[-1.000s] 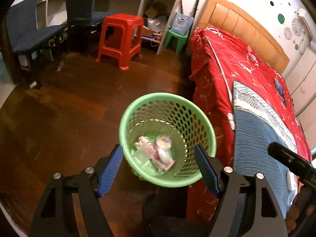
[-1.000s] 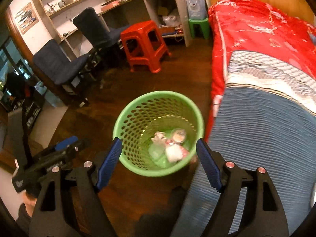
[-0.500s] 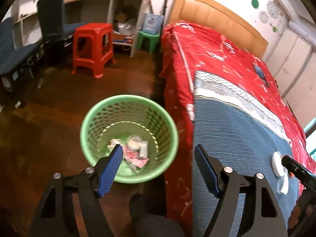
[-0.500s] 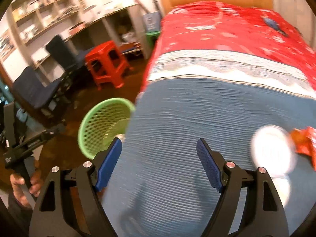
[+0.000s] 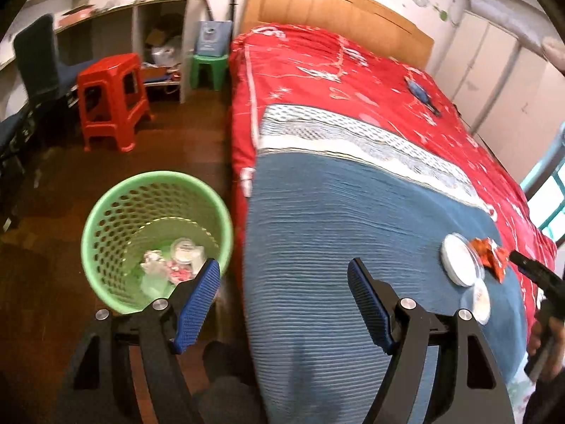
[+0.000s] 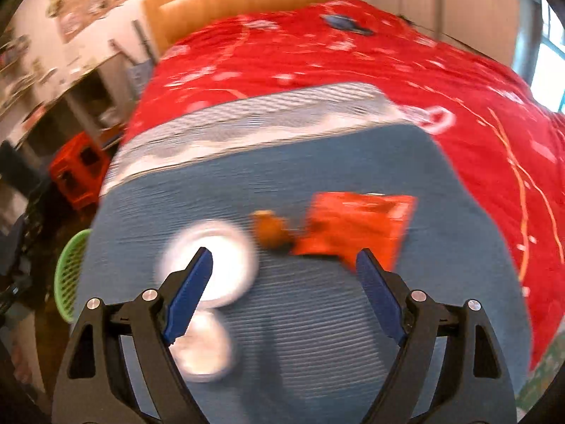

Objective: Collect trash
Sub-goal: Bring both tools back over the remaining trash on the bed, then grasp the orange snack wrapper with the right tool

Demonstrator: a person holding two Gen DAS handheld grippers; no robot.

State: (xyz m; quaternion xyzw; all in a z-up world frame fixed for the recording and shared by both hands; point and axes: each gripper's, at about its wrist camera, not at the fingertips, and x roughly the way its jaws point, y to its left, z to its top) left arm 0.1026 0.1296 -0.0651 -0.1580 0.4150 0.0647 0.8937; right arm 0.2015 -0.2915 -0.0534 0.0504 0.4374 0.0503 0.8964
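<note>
Right claw [image 6: 284, 282] swung from basket [image 6: 70, 275] over bed trash, jaws widening.

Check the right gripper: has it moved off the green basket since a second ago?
Yes. The right gripper has swung from above the green basket to over the blue blanket, jaws opening, empty.

Left gripper [image 5: 284, 284] jaws apart, empty, over bed edge; green basket [image 5: 106, 219] on floor beside bed, trash inside; white lid [image 5: 459, 259] touching red wrapper [image 5: 489, 252] on blue blanket [image 5: 353, 219].
</note>
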